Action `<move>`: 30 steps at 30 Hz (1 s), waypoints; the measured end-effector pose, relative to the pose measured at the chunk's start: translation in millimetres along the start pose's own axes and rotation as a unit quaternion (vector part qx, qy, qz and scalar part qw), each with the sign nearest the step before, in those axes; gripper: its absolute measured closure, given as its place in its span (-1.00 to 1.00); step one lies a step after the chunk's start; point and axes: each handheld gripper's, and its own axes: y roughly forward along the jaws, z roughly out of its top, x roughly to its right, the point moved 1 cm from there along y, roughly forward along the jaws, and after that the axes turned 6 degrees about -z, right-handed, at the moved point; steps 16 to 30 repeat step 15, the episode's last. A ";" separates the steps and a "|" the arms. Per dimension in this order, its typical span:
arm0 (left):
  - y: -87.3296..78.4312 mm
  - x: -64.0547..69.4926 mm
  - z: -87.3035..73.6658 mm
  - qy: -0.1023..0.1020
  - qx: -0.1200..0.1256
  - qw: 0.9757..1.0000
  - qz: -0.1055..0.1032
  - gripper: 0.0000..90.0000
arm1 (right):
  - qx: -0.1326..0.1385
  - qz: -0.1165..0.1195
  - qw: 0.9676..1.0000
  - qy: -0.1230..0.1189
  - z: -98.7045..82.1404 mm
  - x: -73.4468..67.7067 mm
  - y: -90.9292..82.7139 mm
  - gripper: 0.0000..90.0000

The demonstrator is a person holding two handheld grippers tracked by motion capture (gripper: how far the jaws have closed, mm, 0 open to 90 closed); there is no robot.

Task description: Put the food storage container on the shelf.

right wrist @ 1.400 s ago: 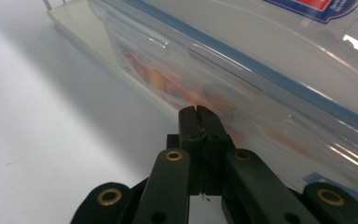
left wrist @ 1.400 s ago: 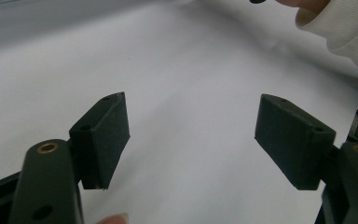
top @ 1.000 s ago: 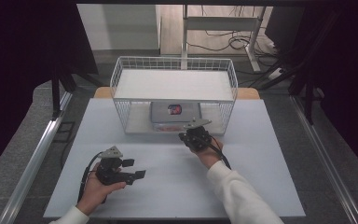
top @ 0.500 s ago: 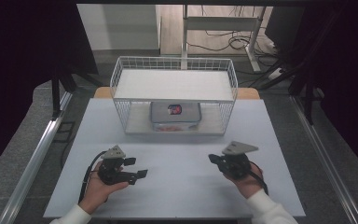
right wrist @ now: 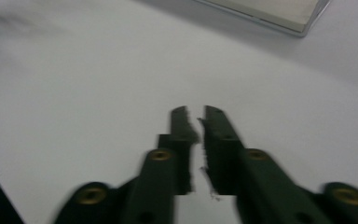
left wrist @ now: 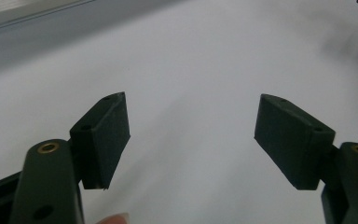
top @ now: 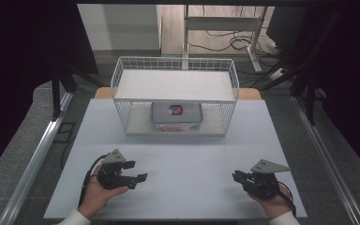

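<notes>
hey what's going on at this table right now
A person sits at a white table with a hand-held gripper in each hand, both near the front edge and holding nothing. The left hand-held gripper rests with its jaws wide apart. The right hand-held gripper has pulled back from the wire basket at the far side, and its jaws have just been opening, with nothing between them. A lidded container sits on the basket's lower level.

Black grippers (top: 122, 171) (top: 258, 180) with grey three-cornered plates, black cables, brass screws; blocky fingers (left wrist: 103, 135); white sleeves (top: 72, 219).
</notes>
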 end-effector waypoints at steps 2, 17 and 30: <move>-1.4 -0.4 -1.2 -0.002 0.000 1.000 0.001 -0.43 | 0.008 -0.016 1.000 0.007 1.2 -2.1 4.0 -0.11; -7.9 -3.7 -4.7 -0.020 0.012 1.000 0.006 -0.44 | 0.014 -0.028 0.999 0.014 5.8 -0.3 13.3 -0.54; -7.9 -3.7 -4.7 -0.020 0.012 1.000 0.006 -0.44 | 0.014 -0.028 0.999 0.014 5.8 -0.3 13.3 -0.54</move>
